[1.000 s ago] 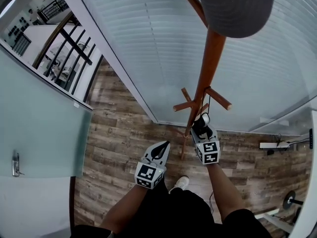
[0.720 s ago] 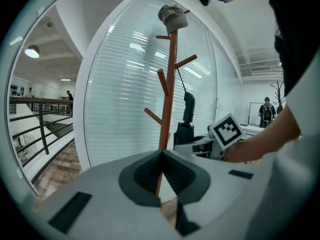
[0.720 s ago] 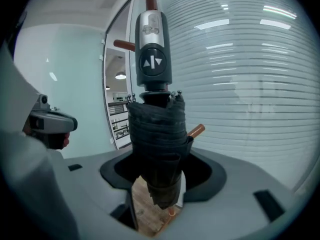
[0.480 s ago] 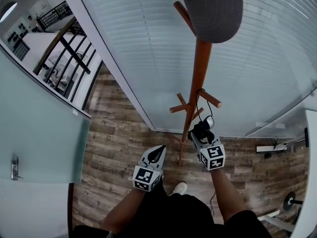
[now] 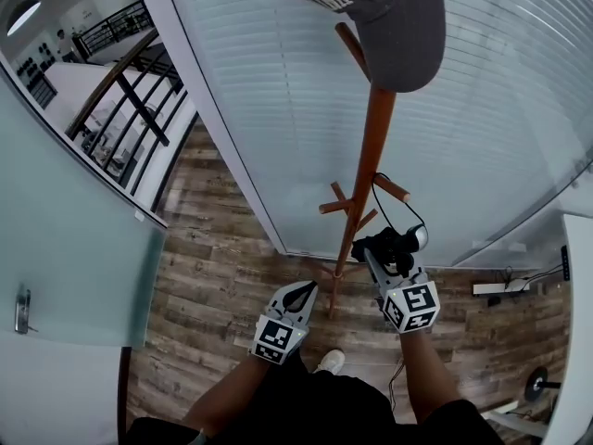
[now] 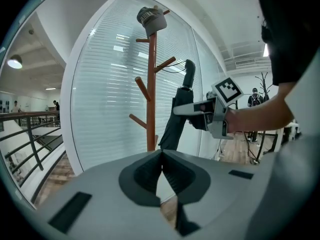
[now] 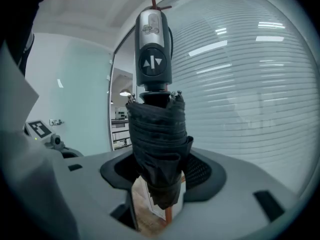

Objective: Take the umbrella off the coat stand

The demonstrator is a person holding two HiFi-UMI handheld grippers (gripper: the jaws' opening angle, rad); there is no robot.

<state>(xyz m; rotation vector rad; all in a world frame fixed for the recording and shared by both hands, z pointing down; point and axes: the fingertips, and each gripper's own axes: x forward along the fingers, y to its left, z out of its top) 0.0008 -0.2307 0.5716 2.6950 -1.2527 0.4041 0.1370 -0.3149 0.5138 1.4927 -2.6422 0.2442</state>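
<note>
A folded black umbrella (image 7: 157,144) with a grey push-button handle (image 7: 154,54) stands upright between the jaws of my right gripper (image 7: 161,174), which is shut on its canopy. In the head view the right gripper (image 5: 382,253) holds the umbrella (image 5: 394,246) just right of the wooden coat stand (image 5: 369,165). The umbrella's thin strap (image 5: 400,202) runs up to a lower peg (image 5: 393,189). A grey cap (image 5: 384,12) hangs on top of the stand. My left gripper (image 5: 298,292) is shut and empty, lower left of the stand. The left gripper view shows the umbrella (image 6: 179,115) beside the stand (image 6: 151,89).
Behind the stand runs a curved glass wall with white blinds (image 5: 278,91). A frosted glass door (image 5: 65,239) with a handle is at the left. The floor (image 5: 213,248) is wood plank. A power strip and cables (image 5: 505,286) lie at the right. A black railing (image 5: 130,100) runs beyond the door.
My right gripper has risen along the stand with the umbrella, whose handle now sits close under the lower peg. The left gripper has barely shifted.
</note>
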